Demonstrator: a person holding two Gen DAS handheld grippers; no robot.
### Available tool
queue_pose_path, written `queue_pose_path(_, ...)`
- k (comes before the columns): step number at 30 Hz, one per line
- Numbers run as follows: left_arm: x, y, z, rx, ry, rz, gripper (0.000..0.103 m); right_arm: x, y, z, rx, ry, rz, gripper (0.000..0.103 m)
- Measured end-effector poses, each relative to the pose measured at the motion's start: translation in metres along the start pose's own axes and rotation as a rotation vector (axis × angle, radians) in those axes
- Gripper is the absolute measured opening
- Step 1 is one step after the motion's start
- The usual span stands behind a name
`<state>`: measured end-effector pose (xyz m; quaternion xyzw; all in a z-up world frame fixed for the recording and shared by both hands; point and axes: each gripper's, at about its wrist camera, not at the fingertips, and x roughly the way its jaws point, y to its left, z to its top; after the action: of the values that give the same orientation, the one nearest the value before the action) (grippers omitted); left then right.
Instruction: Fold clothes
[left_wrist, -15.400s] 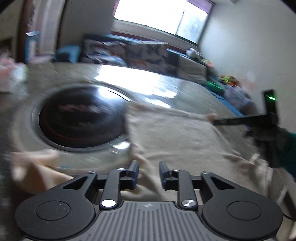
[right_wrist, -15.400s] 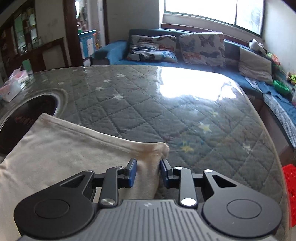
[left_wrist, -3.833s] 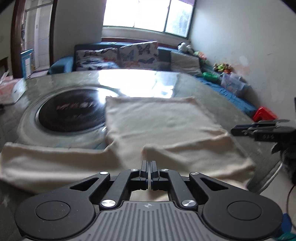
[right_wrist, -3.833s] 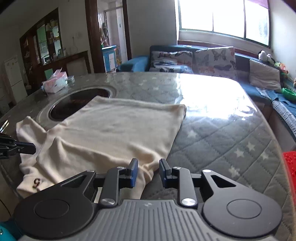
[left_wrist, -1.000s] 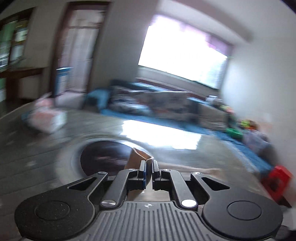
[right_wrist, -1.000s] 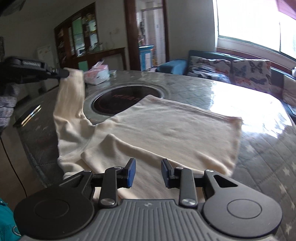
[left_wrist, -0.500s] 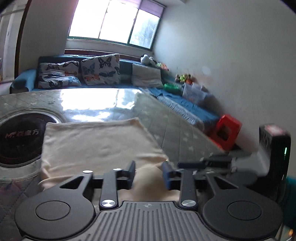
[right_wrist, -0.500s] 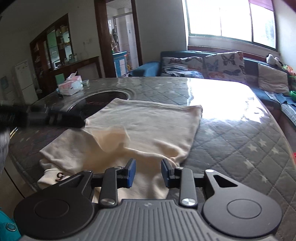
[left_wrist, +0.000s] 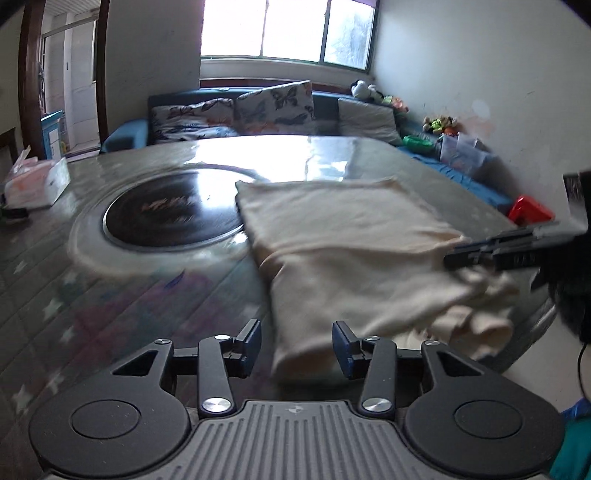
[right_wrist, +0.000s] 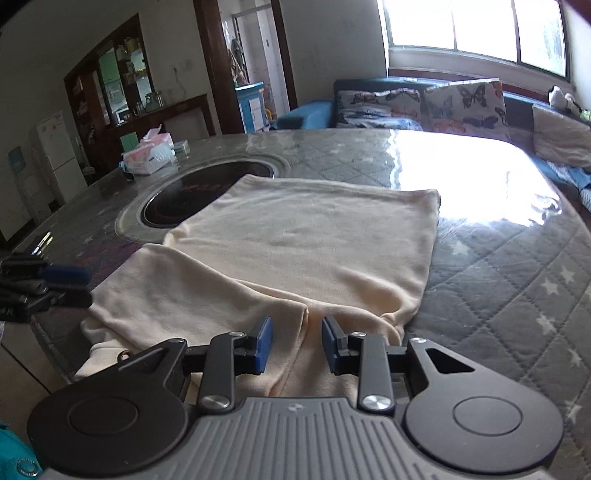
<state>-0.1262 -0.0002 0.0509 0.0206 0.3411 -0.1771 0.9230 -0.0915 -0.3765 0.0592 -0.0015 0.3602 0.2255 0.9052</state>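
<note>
A cream long-sleeved top (right_wrist: 295, 240) lies flat on the quilted table, its left sleeve folded across the chest. My left gripper (left_wrist: 297, 345) hovers low at the top's (left_wrist: 351, 240) near-left edge. Its jaws are opening, and the folded edge lies between them without being pressed. It also shows at the left margin of the right wrist view, left gripper (right_wrist: 48, 284). My right gripper (right_wrist: 297, 343) is open over the near hem, a cloth ridge lying loose under its gap. From the left wrist view the right gripper (left_wrist: 498, 251) reaches in over the bunched right side.
A round dark hotplate (right_wrist: 199, 188) is set into the table just beyond the top. A tissue box (right_wrist: 149, 151) stands at the far left. A sofa with butterfly cushions (left_wrist: 273, 107) runs behind. A red stool (left_wrist: 530, 212) sits on the floor past the table's right edge.
The left gripper held the sleeve up a second ago, carried it across the top, let go and dropped to the near-left edge. The sleeve now lies folded. The right gripper barely moved.
</note>
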Motion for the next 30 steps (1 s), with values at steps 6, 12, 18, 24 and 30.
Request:
queue_pose_path(6,0.004,-0.006,-0.007,0.037,-0.005,0.007,0.044,0.005,0.008,0.001,-0.026,0.021,-0.014,0.015)
queue_pose_path(12,0.004,-0.013,-0.011,0.092,-0.027,0.011,0.013,-0.003,0.014,0.005,-0.047,-0.003,-0.039,0.006)
queue_pose_path(18,-0.002,-0.015,-0.013,0.111,-0.041,0.012,0.008,-0.026,0.022,0.015,-0.075,-0.063,-0.074,0.003)
queue_pose_path(24,-0.001,-0.009,-0.011,0.1,-0.009,-0.017,0.012,-0.017,0.016,0.007,-0.065,-0.007,-0.112,0.004)
queue_pose_path(30,-0.01,0.003,0.013,0.067,-0.036,-0.034,0.012,-0.026,0.01,0.011,-0.068,-0.037,-0.118,0.007)
